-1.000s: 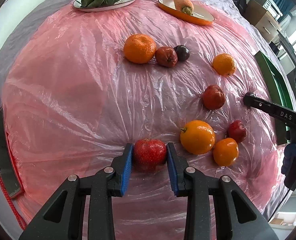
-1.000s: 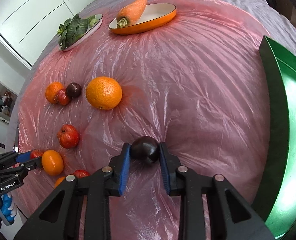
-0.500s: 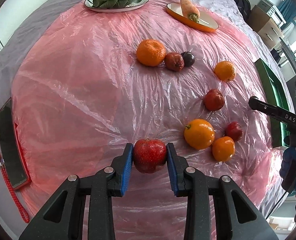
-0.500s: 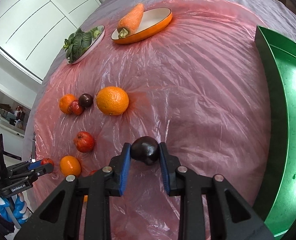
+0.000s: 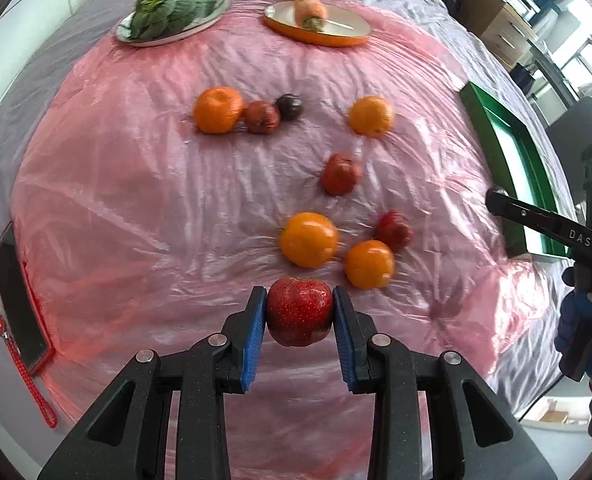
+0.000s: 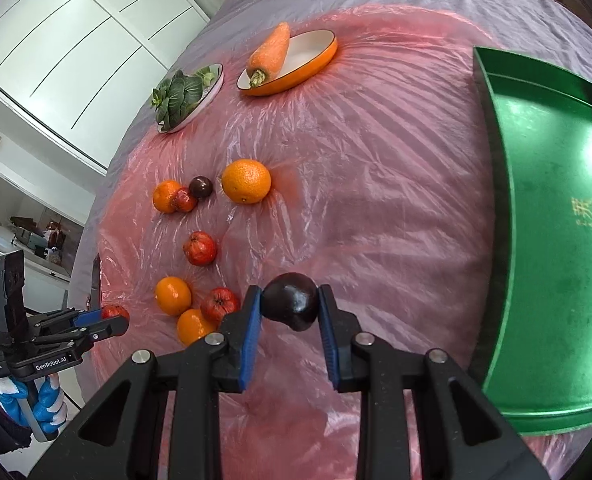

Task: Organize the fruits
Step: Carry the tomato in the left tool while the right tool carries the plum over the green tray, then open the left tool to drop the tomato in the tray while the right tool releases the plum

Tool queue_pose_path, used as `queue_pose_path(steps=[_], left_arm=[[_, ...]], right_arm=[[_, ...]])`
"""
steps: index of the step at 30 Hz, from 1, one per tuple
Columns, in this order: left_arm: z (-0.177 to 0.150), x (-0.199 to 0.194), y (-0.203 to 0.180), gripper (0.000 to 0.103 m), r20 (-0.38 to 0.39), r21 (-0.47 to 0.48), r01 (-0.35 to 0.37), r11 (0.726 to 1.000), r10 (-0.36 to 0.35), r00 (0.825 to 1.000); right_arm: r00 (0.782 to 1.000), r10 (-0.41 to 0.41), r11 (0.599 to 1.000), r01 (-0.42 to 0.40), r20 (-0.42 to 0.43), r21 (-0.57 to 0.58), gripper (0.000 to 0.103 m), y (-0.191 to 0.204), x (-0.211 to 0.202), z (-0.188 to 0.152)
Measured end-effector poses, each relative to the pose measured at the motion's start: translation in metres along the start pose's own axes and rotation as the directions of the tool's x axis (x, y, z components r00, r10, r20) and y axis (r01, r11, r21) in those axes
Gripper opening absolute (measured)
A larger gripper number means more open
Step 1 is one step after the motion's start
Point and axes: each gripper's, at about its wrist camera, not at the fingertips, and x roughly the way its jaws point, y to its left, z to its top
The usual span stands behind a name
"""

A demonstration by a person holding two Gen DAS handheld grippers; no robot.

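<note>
White "GenRobot.AI" on left tool [image 6: 114, 318]

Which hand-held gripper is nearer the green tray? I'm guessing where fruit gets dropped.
Right. The right hand-held gripper, clamping a dark plum, is beside the green tray. The left hand-held gripper, holding a red fruit, is farther off.

left wrist: steeply down over pink sheet [image 5: 136, 200], close | right wrist: same, angled from right | shared: oranges [image 5: 307, 239], carrot dish [image 6: 315, 60]

Bright daylight, fisheye-bent dark edges, slight motion blur, plastic glare
</note>
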Motion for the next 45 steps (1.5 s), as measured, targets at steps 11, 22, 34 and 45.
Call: queue_pose_path(steps=[11,22,34,45], left_arm=[[0.021,0.01,-0.18,0.028,-0.097,0.237,0.275,0.932,-0.258,0.961],[0.115,0.06,-0.301,0.028,0.004,0.328,0.28,0.902,-0.298,0.955],[0.189,0.144,-0.332,0.028,0.071,0.351,0.081,0.933,-0.113,0.991],[0.191,0.143,-0.338,0.042,0.111,0.374,0.053,0.926,-0.101,0.989]], right_arm=[[0.994,-0.111,0.988,0.11,0.011,0.113,0.03,-0.088,-0.1,-0.046],[0.965,-0.245,0.963,0.231,0.096,0.141,0.03,-0.178,-0.146,-0.019],[0.93,-0.355,0.935,0.354,0.097,0.025,0.03,-0.232,-0.091,0.086],[0.885,-0.46,0.886,0.462,0.065,-0.025,0.068,-0.234,-0.072,0.091]])
